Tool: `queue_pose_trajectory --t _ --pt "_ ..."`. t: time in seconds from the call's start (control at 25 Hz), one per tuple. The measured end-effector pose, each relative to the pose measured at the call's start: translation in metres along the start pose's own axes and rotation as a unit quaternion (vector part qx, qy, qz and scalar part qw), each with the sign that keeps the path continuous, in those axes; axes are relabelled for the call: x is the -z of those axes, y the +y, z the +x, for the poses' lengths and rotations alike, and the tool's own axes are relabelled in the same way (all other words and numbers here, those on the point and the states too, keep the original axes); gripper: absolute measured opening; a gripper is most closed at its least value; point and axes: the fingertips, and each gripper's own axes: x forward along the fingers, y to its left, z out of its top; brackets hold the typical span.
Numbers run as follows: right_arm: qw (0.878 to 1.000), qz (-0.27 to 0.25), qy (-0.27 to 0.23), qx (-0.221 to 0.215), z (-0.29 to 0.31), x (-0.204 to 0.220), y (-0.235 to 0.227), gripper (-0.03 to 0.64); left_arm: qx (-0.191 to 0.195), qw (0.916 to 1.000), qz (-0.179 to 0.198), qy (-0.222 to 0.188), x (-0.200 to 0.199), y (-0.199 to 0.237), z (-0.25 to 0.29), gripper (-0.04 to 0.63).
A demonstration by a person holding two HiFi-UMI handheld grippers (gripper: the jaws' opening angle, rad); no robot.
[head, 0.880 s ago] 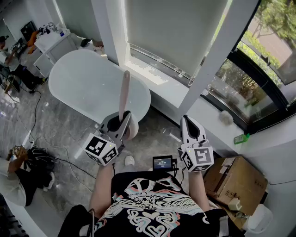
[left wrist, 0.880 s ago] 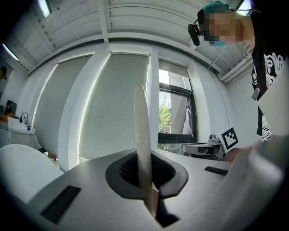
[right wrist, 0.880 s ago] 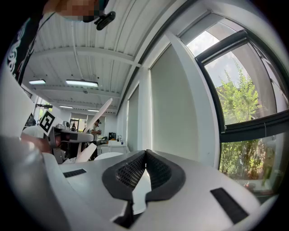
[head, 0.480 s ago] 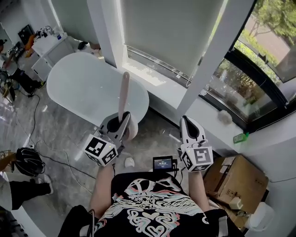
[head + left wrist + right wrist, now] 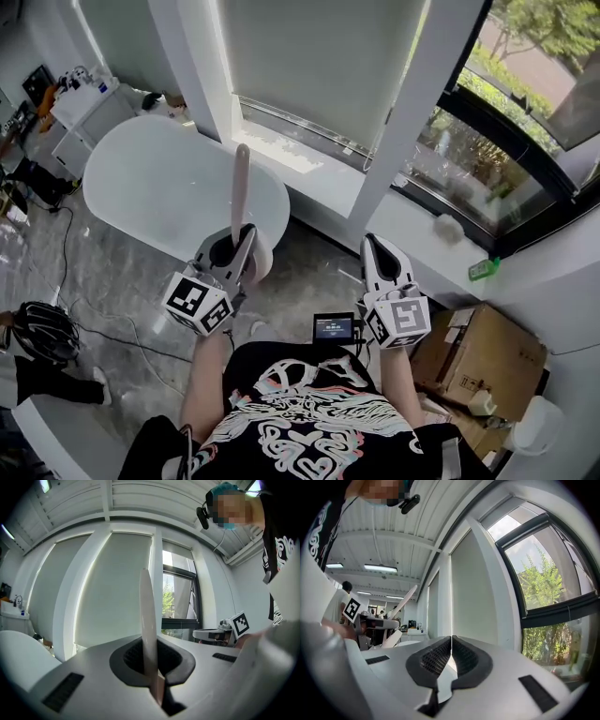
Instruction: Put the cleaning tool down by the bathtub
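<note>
1. Where the room runs off to the far left, a white counter (image 5: 89, 98) carries small things too small to tell apart.
2. Right of it the white bathtub (image 5: 159, 178) stands on the grey marbled floor (image 5: 122, 272), its near end close to the person.
3. The left claw (image 5: 240, 236) is closed tight on the cleaning tool (image 5: 240, 187), gripping it low on its pale, slim handle. The left gripper view shows the handle (image 5: 147, 620) pinched between the two pads and rising upright out of the claw (image 5: 151, 656).
4. The tool is held up in the air, off the floor. In the head view its handle crosses the bathtub's near-right rim.
5. A small lit screen (image 5: 334, 328) sits between the two hands, near the person's body.
6. The right claw (image 5: 373, 242) is level with its pads pressed together on nothing (image 5: 451, 645), well apart from the tool.
7. At near right a cardboard box (image 5: 487, 352) rests below the window (image 5: 487, 159).
</note>
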Motion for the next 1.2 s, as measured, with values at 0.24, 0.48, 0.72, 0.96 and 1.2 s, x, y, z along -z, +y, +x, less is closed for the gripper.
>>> queue_pose_trajectory --t 0.24,0.48,0.72,0.96,1.2 --pt "1.0 0.006 0.006 0.011 0.009 0.005 -0.021 0.028 0.01 0.9999 -0.003 0.009 0.005 0.001 0.025 0.014" --pt "1.0 0.008 0.014 0.017 0.033 0.009 -0.04 0.028 0.017 0.9998 -0.007 0.01 0.007 0.019 0.057 0.014" --pt "0.999 0.012 0.032 0.026 0.079 0.024 -0.061 0.028 0.029 0.9993 -0.021 0.013 0.017 0.058 0.103 0.014" --pt "0.998 0.009 0.04 0.042 0.162 0.023 -0.09 0.028 0.043 0.9987 -0.026 0.011 0.013 0.127 0.17 0.014" --pt "0.997 0.006 0.056 0.047 0.255 0.024 -0.114 0.028 0.059 0.9974 -0.032 0.027 0.016 0.21 0.239 0.013"
